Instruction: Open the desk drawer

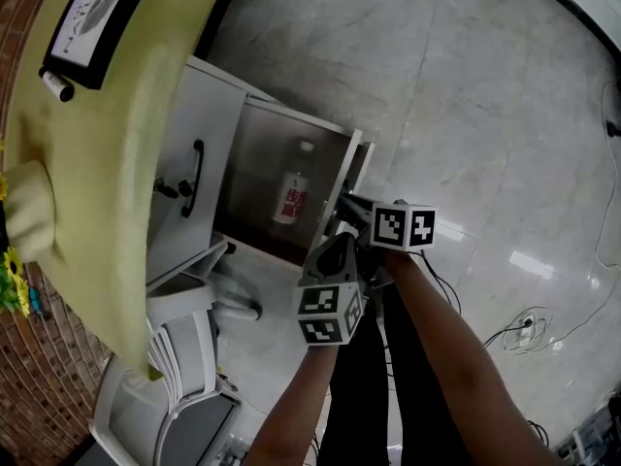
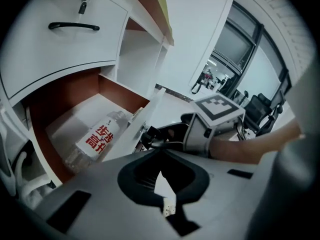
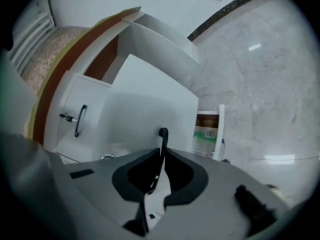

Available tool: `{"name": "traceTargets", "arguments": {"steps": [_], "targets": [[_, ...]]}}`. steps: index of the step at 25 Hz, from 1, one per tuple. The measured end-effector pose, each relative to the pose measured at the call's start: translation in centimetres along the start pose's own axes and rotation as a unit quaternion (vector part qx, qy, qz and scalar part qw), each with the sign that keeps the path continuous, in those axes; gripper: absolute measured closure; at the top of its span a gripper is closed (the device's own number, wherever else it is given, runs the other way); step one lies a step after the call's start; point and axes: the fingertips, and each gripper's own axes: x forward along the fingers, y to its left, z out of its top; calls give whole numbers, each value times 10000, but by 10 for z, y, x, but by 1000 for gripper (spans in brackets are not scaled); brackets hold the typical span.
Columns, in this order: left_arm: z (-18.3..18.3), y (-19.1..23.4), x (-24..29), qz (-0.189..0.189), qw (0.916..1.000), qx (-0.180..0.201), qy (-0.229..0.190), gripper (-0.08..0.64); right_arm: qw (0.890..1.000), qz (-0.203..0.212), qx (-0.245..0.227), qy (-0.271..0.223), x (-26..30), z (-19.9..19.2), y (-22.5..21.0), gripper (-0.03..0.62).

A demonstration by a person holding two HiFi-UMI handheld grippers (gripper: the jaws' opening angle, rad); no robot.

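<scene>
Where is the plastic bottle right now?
Head view, centre: the plastic bottle lies on its side inside the open lower drawer, just left of the right gripper clamped on its handle.

Glossy marble floor (image 1: 466,85) (brick wall (image 1: 49,396) left)

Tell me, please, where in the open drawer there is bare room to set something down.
The drawer floor is bare between the water bottle and the brown wall behind it. Along the drawer front it is crowded: the right gripper clamps the handle there, with the left gripper close beside.
</scene>
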Motion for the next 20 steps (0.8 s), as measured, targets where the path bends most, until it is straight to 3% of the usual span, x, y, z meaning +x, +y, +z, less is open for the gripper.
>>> {"name": "traceTargets", "arguments": {"steps": [7, 12, 20], "targets": [[-10, -3, -2, -114, 9997, 105, 186, 551, 9924, -1026, -679, -23, -29, 0, -37, 561], [-11, -4, -4, -147, 9994, 133, 271, 551, 9980, -559, -280, -130, -43, -8, -31, 561], [6, -15, -33, -275, 9987, 340, 271, 551, 9980, -362, -510, 68, -69, -28, 15, 561]]}}
